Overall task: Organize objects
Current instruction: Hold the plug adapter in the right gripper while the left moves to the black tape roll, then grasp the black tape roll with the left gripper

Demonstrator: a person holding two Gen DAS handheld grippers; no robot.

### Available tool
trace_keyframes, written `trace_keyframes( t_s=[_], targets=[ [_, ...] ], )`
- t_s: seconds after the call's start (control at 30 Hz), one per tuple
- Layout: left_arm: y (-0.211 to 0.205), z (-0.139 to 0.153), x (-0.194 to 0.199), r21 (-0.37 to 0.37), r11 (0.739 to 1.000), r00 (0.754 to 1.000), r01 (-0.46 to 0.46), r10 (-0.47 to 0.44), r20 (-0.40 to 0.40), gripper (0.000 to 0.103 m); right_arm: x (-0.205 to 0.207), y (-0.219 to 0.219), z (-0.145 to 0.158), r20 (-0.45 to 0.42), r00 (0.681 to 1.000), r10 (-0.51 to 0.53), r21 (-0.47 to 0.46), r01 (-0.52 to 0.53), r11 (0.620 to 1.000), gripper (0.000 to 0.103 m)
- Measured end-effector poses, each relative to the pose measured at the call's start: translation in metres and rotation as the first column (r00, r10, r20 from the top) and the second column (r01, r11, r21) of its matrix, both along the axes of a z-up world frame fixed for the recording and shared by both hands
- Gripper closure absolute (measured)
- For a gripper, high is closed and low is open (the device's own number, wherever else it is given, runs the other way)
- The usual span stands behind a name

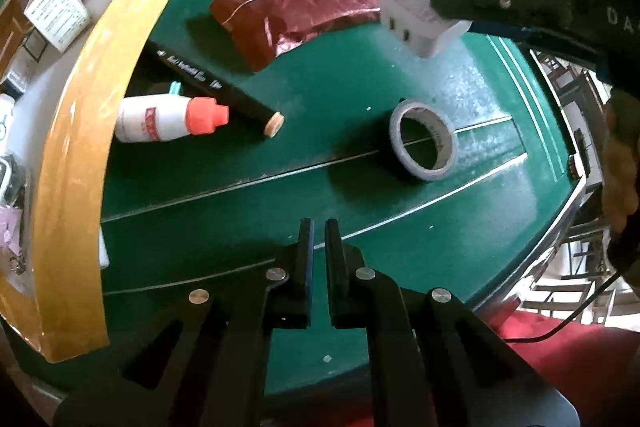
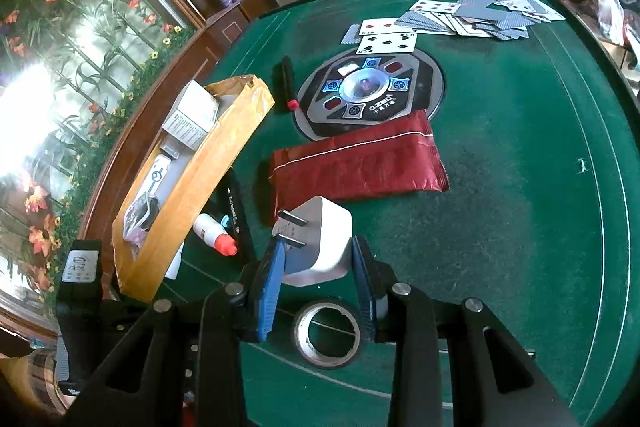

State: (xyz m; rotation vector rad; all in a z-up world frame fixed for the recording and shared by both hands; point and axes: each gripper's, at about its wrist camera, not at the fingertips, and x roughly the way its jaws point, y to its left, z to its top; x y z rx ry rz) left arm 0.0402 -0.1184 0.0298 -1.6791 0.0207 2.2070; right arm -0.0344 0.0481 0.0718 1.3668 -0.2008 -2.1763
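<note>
My right gripper [image 2: 318, 259] is shut on a white plug adapter [image 2: 320, 247] and holds it above the green table; the adapter also shows in the left wrist view [image 1: 420, 15]. My left gripper [image 1: 318, 227] is shut and empty, low over the table's near side. A grey tape roll [image 1: 424, 139] lies flat on the felt, below the right gripper [image 2: 328, 335]. A red foil pouch [image 1: 296, 11] [image 2: 356, 163], a white bottle with an orange cap [image 1: 168, 119] [image 2: 214, 235] and a black marker [image 1: 212, 87] lie beside a tan-rimmed box [image 1: 72, 155] [image 2: 192, 183].
The box holds small packets and a white carton [image 2: 192, 115]. A round centre console [image 2: 368, 95] sits mid-table, with a second black marker with a red tip [image 2: 289, 83] to its left. Playing cards [image 2: 472, 11] are scattered at the far side. The table edge [image 1: 576, 203] is at right.
</note>
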Motion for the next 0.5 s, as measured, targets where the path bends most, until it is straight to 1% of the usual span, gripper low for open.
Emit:
trace_keyframes(
  t_s=[0.13,0.23,0.4,0.43,0.47,0.5],
  targets=[
    [0.014,0.005,-0.006,0.059,0.998,1.000,0.021,-0.021,-0.002,0.099,0.000,0.001,-0.001,0.002,1.000,-0.012,0.004,0.012,1.000,0.069],
    [0.029,0.005,-0.014,0.081,0.996,0.999,0.035,-0.035,-0.001,0.099,0.000,0.005,-0.001,-0.002,1.000,-0.024,0.008,0.024,1.000,0.069],
    [0.044,0.003,-0.028,0.141,0.990,0.999,0.023,-0.027,0.022,0.099,0.000,0.014,-0.001,-0.003,0.999,-0.045,0.012,0.045,0.999,0.069],
    [0.045,0.004,-0.029,0.145,0.989,0.999,0.024,-0.028,0.021,0.098,0.001,0.016,-0.001,-0.002,0.999,-0.052,0.013,0.052,0.999,0.069],
    [0.048,0.003,-0.031,0.148,0.989,0.999,0.027,-0.031,0.022,0.095,0.000,0.020,-0.001,0.000,0.998,-0.057,0.013,0.057,0.998,0.069],
    [0.049,0.002,-0.032,0.157,0.987,0.999,0.030,-0.034,0.022,0.094,0.000,0.023,-0.002,0.003,0.998,-0.064,0.014,0.064,0.998,0.069]
  ],
)
